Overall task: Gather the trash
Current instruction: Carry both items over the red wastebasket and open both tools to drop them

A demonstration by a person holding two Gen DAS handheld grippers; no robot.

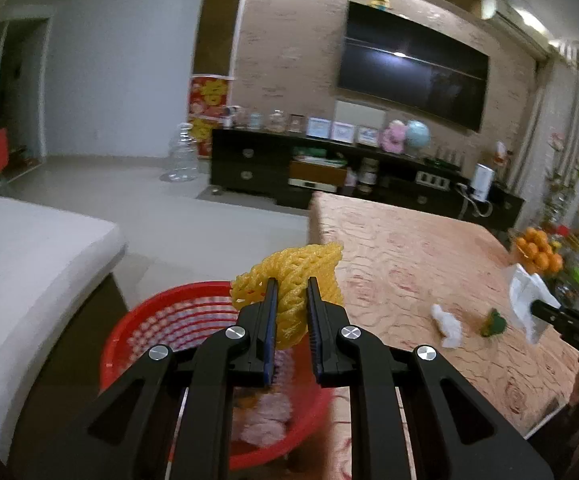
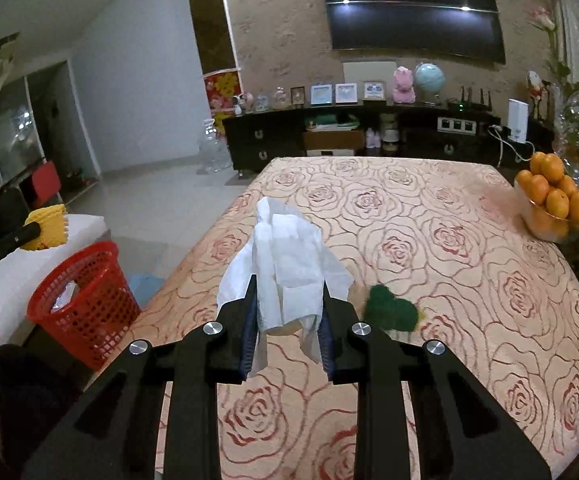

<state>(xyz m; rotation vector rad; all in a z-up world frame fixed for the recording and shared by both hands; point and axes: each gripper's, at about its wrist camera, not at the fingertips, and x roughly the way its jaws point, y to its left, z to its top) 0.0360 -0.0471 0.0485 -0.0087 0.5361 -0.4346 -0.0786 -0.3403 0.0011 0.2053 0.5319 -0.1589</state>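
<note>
Left wrist view. Room: papered wall with a dark television [image 1: 411, 74], a low black cabinet [image 1: 329, 176] of frames and toys, pale tiled floor, a white cushion [image 1: 29, 264] left of the jaws. Surface: a counter [image 1: 429, 280] under a rose-patterned cloth, right of and beyond the jaws. Left gripper [image 1: 292, 292]: jaws closed on a yellow foam net [image 1: 289, 280], which stood up between and past the tips. Red basket [image 1: 169, 320]: directly below and behind the jaws, some pale trash inside. On the counter right of the jaws: a crumpled white tissue [image 1: 447, 326], a green scrap [image 1: 493, 322].

Right wrist view. Surface: the same counter [image 2: 449, 260], stretching ahead of the jaws; a bowl of oranges [image 2: 553, 204] at its far right edge. Right gripper [image 2: 289, 296]: jaws closed on a white tissue sheet [image 2: 285, 256], its folds rising above the tips and hanging below them. The green scrap [image 2: 389, 306] lay on the cloth just right of the jaws. The red basket [image 2: 85, 304] stood on the floor far left.
</note>
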